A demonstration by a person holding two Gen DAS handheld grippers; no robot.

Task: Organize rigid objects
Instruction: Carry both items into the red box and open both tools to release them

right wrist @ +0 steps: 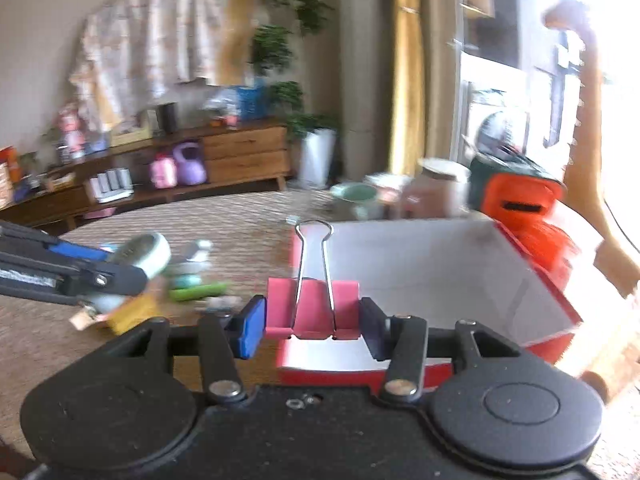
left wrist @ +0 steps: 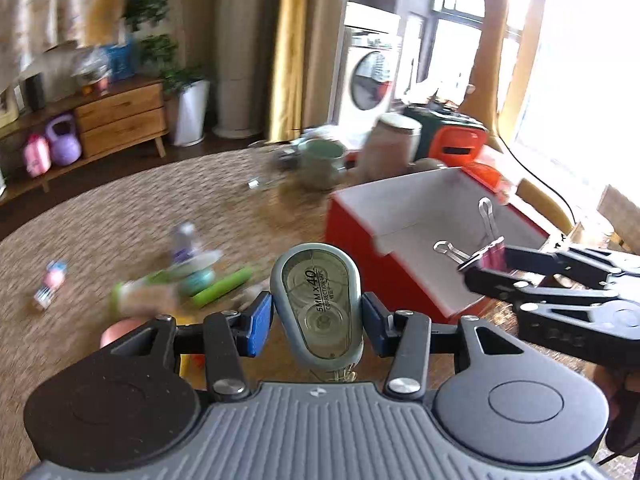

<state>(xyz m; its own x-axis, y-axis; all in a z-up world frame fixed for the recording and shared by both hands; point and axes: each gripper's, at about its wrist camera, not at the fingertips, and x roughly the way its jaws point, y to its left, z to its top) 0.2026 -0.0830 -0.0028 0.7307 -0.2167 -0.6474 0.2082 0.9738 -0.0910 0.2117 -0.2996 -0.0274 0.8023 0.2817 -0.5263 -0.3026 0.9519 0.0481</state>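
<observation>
Sunlit living room, woven mat on the table strewn with small stationery: 2 handheld grippers carry their finds toward a red box with a pale, empty-looking interior. Left gripper has its blue-padded jaws clamped across the flat sides of a grey-green correction tape dispenser, which stands with its long axis running 12 to 6 o'clock in the left wrist view, rounded end at 12, label facing the camera. Right gripper is closed on the body of a pink binder clip, its wire handles pointing to 12 o'clock over the box's near wall; from the left wrist view the clip hangs at 3 o'clock, above the box opening. Both items look light and stiff; the dispenser's smooth plastic shell could slip, so the grip across its broad middle seems sound, while the clip is best held by its folded steel body, not the loose handles. A green marker and other blurred pieces wait on the mat at 9 o'clock
</observation>
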